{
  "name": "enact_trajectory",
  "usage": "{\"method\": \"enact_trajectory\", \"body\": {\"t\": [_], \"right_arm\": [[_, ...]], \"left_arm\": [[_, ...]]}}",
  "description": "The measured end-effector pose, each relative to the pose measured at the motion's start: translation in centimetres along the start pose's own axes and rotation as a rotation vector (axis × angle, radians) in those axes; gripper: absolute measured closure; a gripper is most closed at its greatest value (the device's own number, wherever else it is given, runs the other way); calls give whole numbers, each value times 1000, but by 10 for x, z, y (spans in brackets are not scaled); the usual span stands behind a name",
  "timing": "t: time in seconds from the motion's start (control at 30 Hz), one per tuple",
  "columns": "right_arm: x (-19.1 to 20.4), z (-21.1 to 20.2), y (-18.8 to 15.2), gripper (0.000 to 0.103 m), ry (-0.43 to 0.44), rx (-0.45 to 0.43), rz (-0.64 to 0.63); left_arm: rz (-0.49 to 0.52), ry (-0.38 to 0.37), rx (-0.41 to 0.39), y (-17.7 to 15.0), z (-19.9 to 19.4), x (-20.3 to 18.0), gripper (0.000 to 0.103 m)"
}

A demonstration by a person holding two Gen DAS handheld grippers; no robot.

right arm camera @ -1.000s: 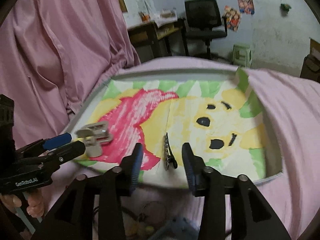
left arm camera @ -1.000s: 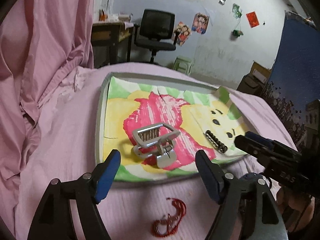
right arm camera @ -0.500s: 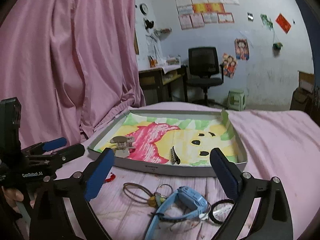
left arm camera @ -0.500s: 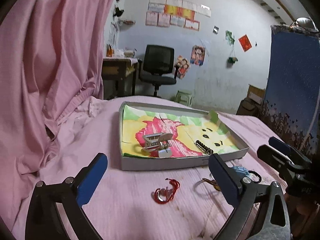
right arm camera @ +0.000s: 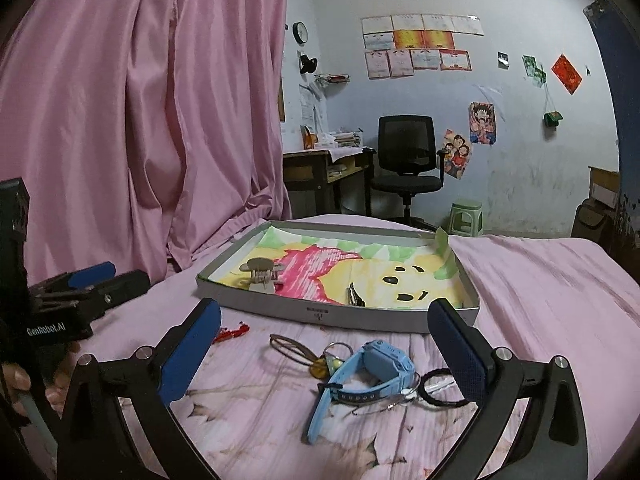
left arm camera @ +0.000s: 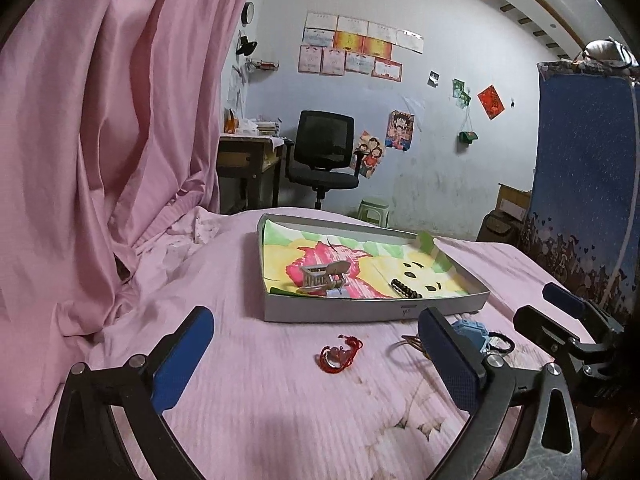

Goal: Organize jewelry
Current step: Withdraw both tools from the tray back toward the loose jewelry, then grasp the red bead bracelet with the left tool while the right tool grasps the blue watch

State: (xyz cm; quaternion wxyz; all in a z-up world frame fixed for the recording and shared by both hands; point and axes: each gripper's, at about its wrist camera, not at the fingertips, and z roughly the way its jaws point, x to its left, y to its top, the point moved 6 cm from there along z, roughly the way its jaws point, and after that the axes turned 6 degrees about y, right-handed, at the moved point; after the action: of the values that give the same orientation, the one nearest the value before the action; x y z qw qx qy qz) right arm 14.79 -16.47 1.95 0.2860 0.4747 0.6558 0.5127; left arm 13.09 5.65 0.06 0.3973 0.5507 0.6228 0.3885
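Only legible text: "GenRobot.AI", white print on the black body of the left gripper [right arm camera: 102, 280], seen in the right wrist view. Small mark on the tray [right arm camera: 316, 313] front wall is too small to read; wall posters [right arm camera: 416, 46] are unreadable as well.

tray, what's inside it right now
Inside the tray: a silver claw clip and a dark barrette, both lying on a coloured drawing. The near wall hides the drawing's front edge.
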Motion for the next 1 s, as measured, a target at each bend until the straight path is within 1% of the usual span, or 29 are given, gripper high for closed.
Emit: {"method": "enact_trajectory", "body": {"t": [0.13,0.2,0.37,0.57,0.63,0.7,0.73,0.8,0.87,0.9,0.97,1.0], "right_arm": [[3,-5,-4,1,-7,-1,-13],[3,-5,-6,1,-10,6,-14],[1,-4,-12,1,-5,37,-10],[-6,8,-24,2,10,119,25],[-8,12,-28,6,13,142,36],[-9,18,-32,22,18,168,45],[-10,21,-35,25,18,184,51],[-13,27,-39,37,15,210,63],[-15,31,-40,42,3,226,66],[-17,33,-40,43,-7,232,65],[-21,36,-40,43,-26,242,62],[-24,38,-40,43,-38,249,61]], "left_arm": [[28,7,1,-4,-4,-2,0],[35,10,16,-7,-3,-1,0],[36,1,95,-13,10,3,0],[48,-16,202,-21,31,1,0],[52,-27,230,-23,37,-1,0],[62,-40,253,-26,43,-4,1],[66,-47,262,-27,45,-7,1],[79,-60,283,-28,51,-11,6],[95,-69,311,-30,58,-15,12],[103,-71,327,-31,61,-17,15],[110,-82,364,-34,70,-21,23],[114,-85,385,-35,74,-22,25]]}}
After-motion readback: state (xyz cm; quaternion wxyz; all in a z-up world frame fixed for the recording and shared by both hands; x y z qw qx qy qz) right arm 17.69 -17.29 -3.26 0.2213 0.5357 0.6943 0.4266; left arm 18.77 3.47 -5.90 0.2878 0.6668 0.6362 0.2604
